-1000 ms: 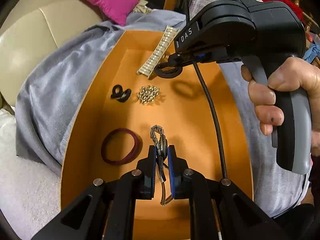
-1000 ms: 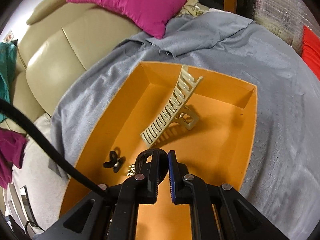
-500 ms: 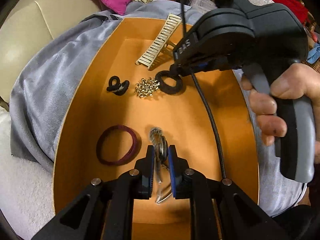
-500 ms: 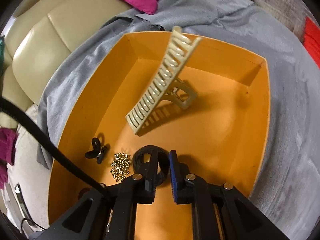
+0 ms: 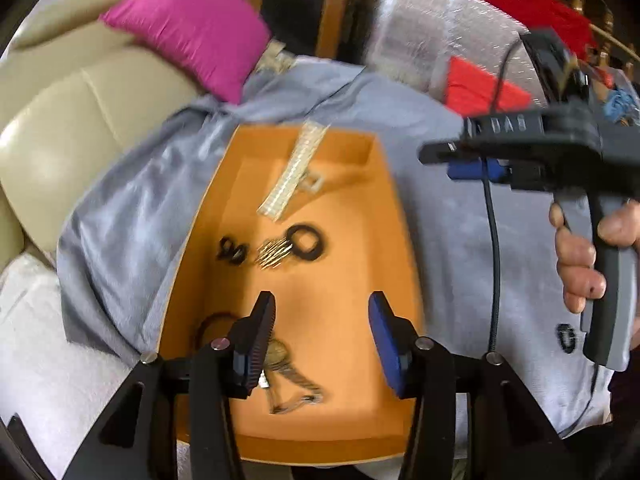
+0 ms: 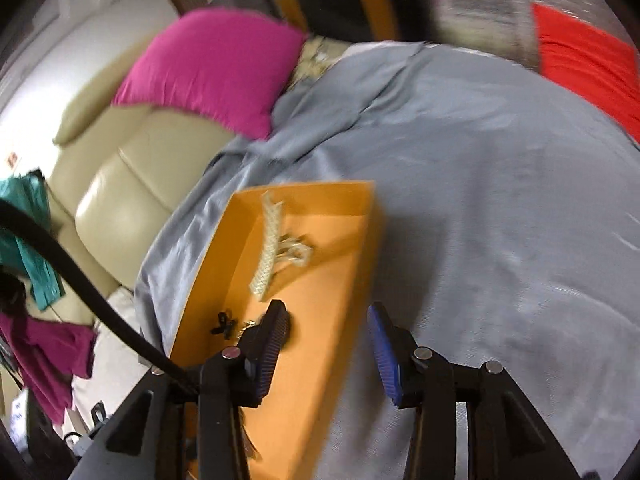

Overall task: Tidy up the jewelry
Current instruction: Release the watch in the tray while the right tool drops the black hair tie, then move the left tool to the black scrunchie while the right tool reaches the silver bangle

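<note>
Both grippers have been released and lifted: left gripper (image 5: 322, 332) and right gripper (image 6: 328, 344) are spread empty above the shallow orange cardboard tray (image 5: 392, 216); the black fabric hair tie (image 5: 306, 242) and silver metal wristwatch (image 5: 282, 364) are seen deposited inside, sorting seemingly near complete.

Bare tray floor (image 5: 340, 280) lies on the right, while the black ring (image 5: 306, 242), beads (image 5: 274, 254) and comb (image 5: 292, 172) crowd its far left.

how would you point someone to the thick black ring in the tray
Find the orange tray on the grey cloth. Near its middle, just below the cream hair clip, three small things lie in a row. The black ring is the rightmost: a plain, fat, open circle, unlike the gold cluster and the twisted black piece.
</note>
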Demonstrator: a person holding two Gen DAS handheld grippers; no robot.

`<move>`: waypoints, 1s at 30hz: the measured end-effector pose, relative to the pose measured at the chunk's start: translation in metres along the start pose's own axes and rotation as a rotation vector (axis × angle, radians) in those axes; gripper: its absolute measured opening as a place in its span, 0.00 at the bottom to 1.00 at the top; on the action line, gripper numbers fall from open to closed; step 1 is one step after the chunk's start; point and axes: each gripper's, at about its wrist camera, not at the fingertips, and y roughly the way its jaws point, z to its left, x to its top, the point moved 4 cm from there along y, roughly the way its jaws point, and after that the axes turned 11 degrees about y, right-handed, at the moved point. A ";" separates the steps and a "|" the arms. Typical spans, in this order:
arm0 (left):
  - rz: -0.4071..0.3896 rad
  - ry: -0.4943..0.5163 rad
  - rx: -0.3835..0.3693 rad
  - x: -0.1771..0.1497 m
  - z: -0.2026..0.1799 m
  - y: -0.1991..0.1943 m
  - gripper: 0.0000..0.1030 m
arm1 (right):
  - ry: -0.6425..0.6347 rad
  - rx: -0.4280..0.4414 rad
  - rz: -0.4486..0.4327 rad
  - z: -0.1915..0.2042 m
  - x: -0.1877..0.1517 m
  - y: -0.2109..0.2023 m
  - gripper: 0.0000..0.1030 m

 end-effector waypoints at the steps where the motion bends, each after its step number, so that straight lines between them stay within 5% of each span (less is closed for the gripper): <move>1: -0.019 0.018 -0.004 0.005 -0.011 -0.008 0.53 | 0.015 -0.001 -0.013 -0.009 0.001 -0.012 0.45; 9: -0.081 0.173 -0.089 0.028 -0.109 -0.026 0.62 | 0.200 -0.002 -0.112 -0.150 -0.015 -0.129 0.45; 19: 0.016 0.378 -0.252 0.011 -0.244 0.034 0.62 | 0.514 -0.037 -0.263 -0.348 -0.074 -0.236 0.47; 24: 0.063 0.440 -0.335 0.000 -0.288 0.059 0.62 | 0.657 -0.024 -0.283 -0.409 -0.103 -0.231 0.47; 30: 0.079 0.516 -0.425 -0.010 -0.324 0.086 0.62 | 0.708 -0.027 -0.203 -0.429 -0.110 -0.189 0.47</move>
